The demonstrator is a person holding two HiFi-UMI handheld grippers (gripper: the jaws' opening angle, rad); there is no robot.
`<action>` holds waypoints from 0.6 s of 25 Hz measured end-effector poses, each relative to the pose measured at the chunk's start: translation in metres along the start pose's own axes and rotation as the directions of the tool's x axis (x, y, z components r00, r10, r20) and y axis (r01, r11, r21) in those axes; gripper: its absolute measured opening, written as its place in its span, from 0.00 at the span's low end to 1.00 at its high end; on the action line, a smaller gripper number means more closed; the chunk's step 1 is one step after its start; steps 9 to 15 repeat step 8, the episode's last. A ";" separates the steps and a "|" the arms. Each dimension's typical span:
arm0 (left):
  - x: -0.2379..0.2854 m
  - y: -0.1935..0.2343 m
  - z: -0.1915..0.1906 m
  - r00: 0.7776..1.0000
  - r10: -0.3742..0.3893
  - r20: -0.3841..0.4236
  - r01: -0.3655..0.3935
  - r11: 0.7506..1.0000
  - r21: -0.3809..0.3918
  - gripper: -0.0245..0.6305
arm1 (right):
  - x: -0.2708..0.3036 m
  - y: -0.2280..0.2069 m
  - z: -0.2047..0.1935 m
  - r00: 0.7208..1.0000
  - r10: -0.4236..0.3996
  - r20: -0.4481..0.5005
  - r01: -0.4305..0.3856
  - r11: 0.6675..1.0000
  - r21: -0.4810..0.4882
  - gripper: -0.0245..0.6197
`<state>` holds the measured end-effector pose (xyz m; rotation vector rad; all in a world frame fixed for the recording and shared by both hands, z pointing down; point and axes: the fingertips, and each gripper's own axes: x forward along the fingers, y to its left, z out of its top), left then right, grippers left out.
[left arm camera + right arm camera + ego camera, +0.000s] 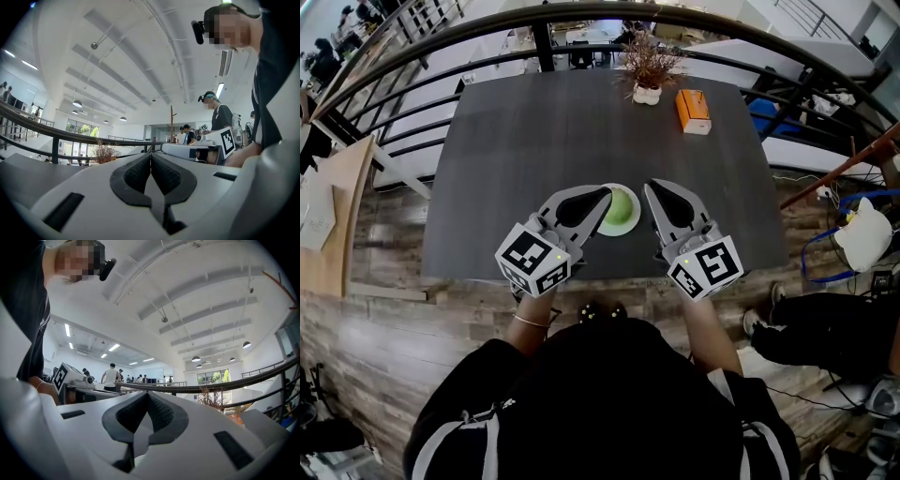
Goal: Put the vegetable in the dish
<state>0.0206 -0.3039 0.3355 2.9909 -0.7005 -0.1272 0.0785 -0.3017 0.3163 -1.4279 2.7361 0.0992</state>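
A white dish [625, 228] sits near the front edge of the dark table [516, 150], and a pale green vegetable [621, 204] lies in it. My left gripper [606, 194] rests level on the table with its tips at the dish's left rim. Its jaws are shut with nothing between them, as the left gripper view [151, 157] shows. My right gripper [650, 187] lies just right of the dish, also shut and empty; its pads meet in the right gripper view [148, 398]. Each gripper view looks over the table, and the dish is hidden there.
A small pot of dried twigs [648, 73] and an orange box [693, 111] stand at the table's far side. A curved black railing [581, 19] rings the table. Right of the table are a white bag [865, 234], cables and another person's legs [811, 342].
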 end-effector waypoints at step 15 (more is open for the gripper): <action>0.003 0.005 0.000 1.000 0.000 0.002 0.000 1.000 -0.006 0.05 | 0.004 -0.003 -0.001 1.000 -0.001 -0.003 0.001 1.000 -0.005 0.05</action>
